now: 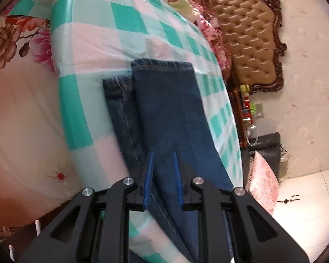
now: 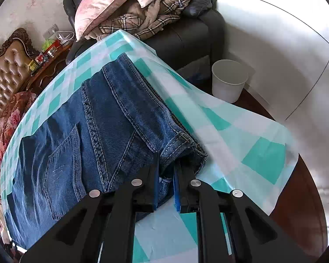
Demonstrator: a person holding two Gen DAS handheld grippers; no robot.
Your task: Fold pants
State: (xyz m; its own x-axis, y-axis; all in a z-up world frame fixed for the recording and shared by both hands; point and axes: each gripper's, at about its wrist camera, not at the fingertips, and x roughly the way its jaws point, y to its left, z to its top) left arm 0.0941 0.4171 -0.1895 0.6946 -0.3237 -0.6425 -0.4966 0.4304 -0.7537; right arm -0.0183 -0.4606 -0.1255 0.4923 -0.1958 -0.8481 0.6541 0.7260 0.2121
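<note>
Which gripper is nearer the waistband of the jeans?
Right. The right gripper sits at the waistband corner; the left gripper is down on the jeans' legs, toward the hems.

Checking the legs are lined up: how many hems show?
2: the upper hem on top, the lower hem peeking out to its left, both on the checked cloth.

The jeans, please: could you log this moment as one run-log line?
left gripper: shut on jeans leg | right gripper: shut on jeans waistband corner | jeans: lying on checked cloth
</note>
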